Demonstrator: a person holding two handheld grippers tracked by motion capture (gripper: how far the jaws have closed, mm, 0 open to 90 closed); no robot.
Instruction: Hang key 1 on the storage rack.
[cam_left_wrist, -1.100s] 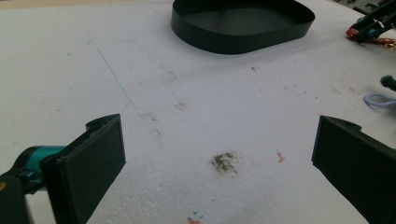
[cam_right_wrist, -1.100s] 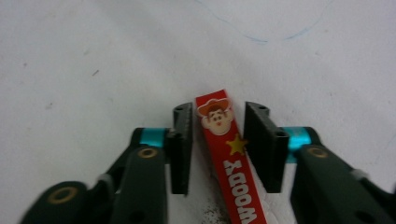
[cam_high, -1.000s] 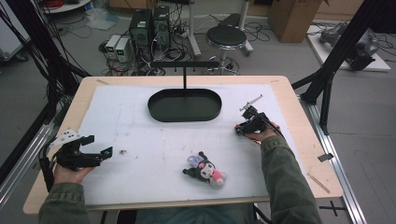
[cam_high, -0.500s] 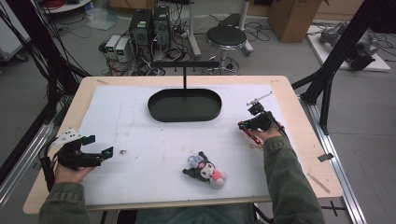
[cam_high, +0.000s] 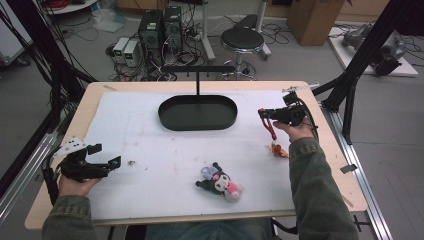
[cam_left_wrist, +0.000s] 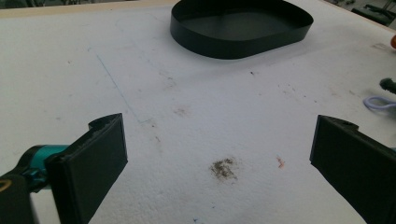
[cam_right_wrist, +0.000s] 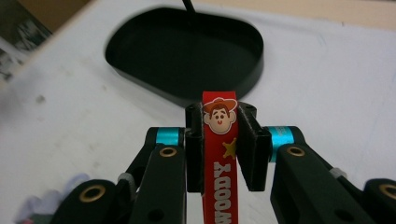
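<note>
The table (cam_high: 125, 100) with its white cover takes up most of the scene, and toward its far side sits the black oval tray (cam_high: 197, 113), a thin black stand rising behind it. Over on the right, the right tongs (cam_high: 263, 113) are up off the table and clamped tight on a red strap (cam_right_wrist: 219, 158); in the right gripper view that strap stands squeezed between the two black pads, a cartoon cowboy face at its top and white lettering running down it. From above, the strap hangs down from the tongs to a small orange charm (cam_high: 278, 149) just over the table's right part, near the person's sleeve. Down front, near the table's edge, a black and pink plush toy (cam_high: 219, 183) lies on the cover. At the left edge, the left tongs (cam_high: 102, 159) rest low with jaws spread wide, nothing between them, only stained white cover.
</note>
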